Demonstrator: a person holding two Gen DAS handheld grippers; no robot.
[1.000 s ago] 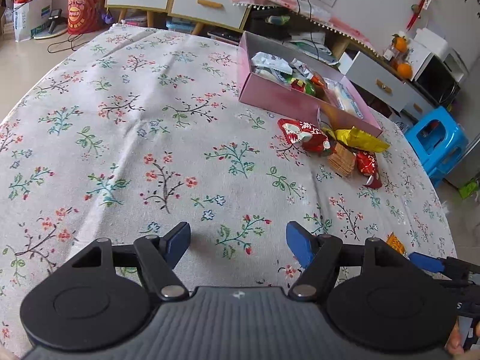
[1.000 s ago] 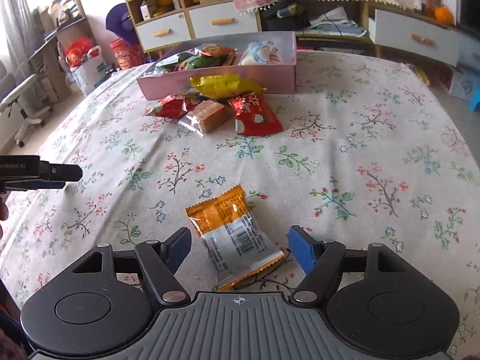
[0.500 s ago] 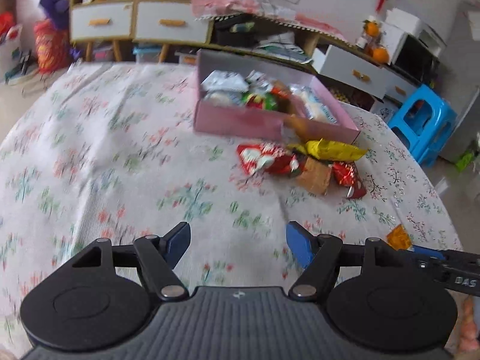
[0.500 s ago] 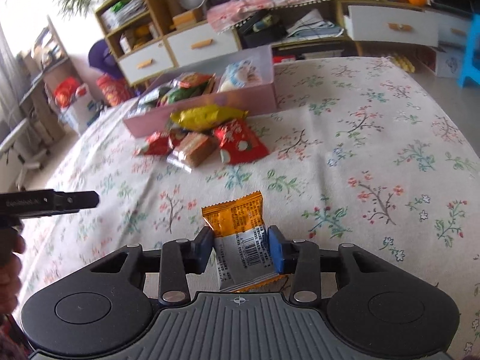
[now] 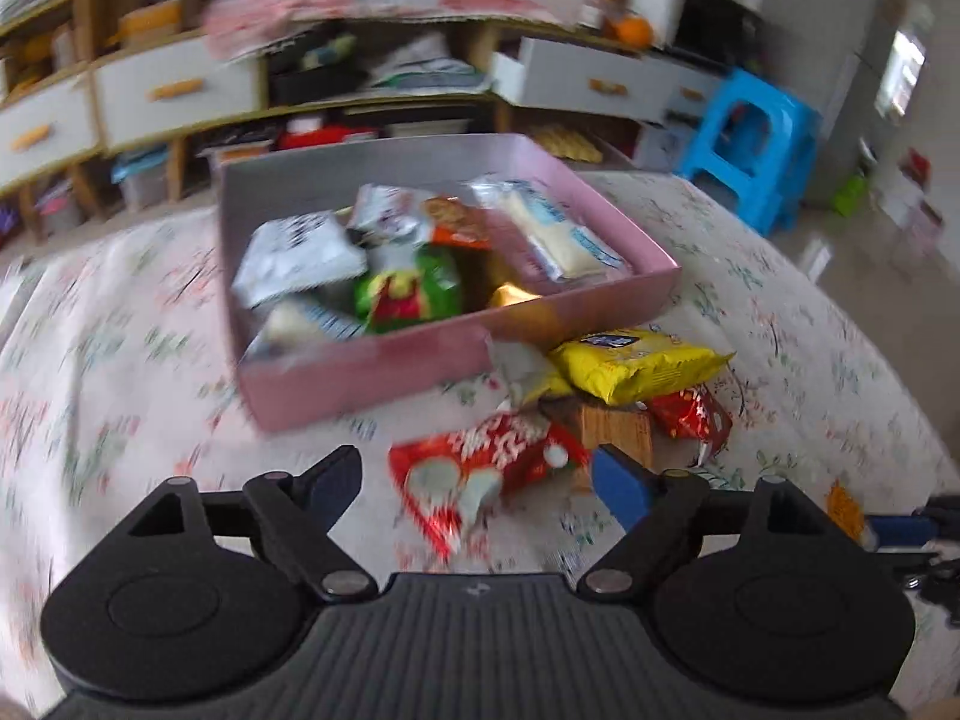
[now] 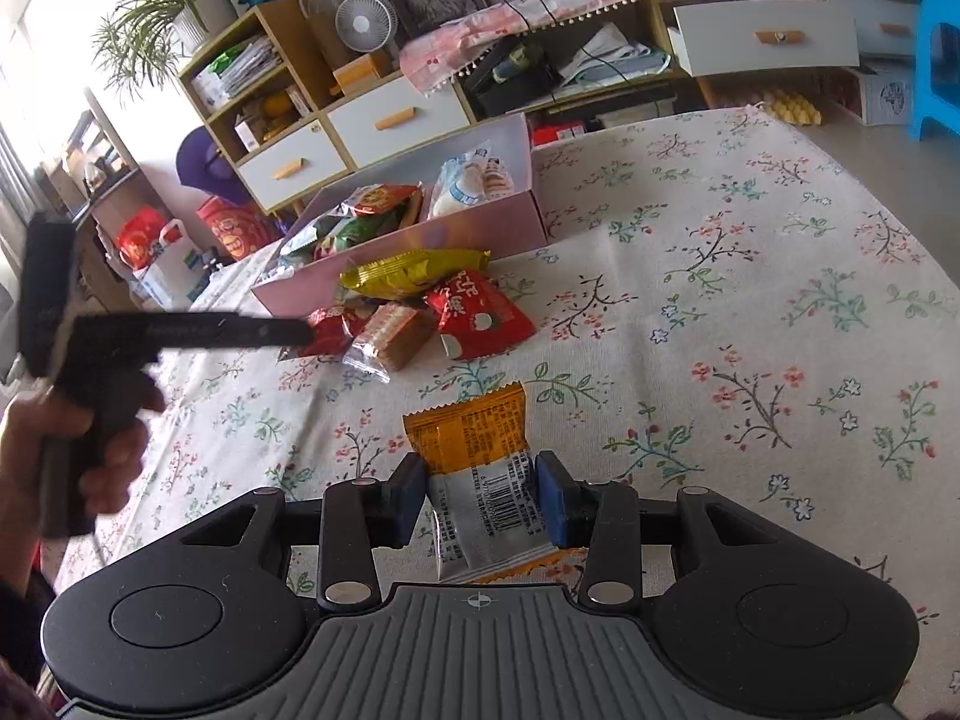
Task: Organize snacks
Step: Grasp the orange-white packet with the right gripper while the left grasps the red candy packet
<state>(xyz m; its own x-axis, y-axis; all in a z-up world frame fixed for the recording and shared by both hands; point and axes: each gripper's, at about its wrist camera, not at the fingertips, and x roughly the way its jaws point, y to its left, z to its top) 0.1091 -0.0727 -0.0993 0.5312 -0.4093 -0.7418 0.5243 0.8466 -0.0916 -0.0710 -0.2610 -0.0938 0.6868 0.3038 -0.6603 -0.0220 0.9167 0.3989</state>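
Observation:
A pink box (image 5: pixel 360 378) (image 6: pixel 420 240) holds several snack packets. Against its front wall lie a yellow packet (image 5: pixel 636 363) (image 6: pixel 414 270), a red packet (image 5: pixel 480 468) (image 6: pixel 480 312), a brown biscuit pack (image 5: pixel 612 426) (image 6: pixel 390 336) and a small red packet (image 5: pixel 690 414). My left gripper (image 5: pixel 474 474) hovers over the red packet. Its jaws are opening and the packet lies just beyond the tips, untouched. My right gripper (image 6: pixel 480 492) is shut on an orange packet (image 6: pixel 474 426) above the floral tablecloth (image 6: pixel 750 300).
A hand (image 6: pixel 72 450) holds the left gripper's handle at the left of the right wrist view. Low cabinets with white drawers (image 6: pixel 390 120) stand behind the table. A blue stool (image 5: pixel 744 144) sits off the table's far right edge.
The left gripper swung across the table to the pile in front of the pink box, and its jaws widened. The right gripper closed on the orange packet and rolled slightly.

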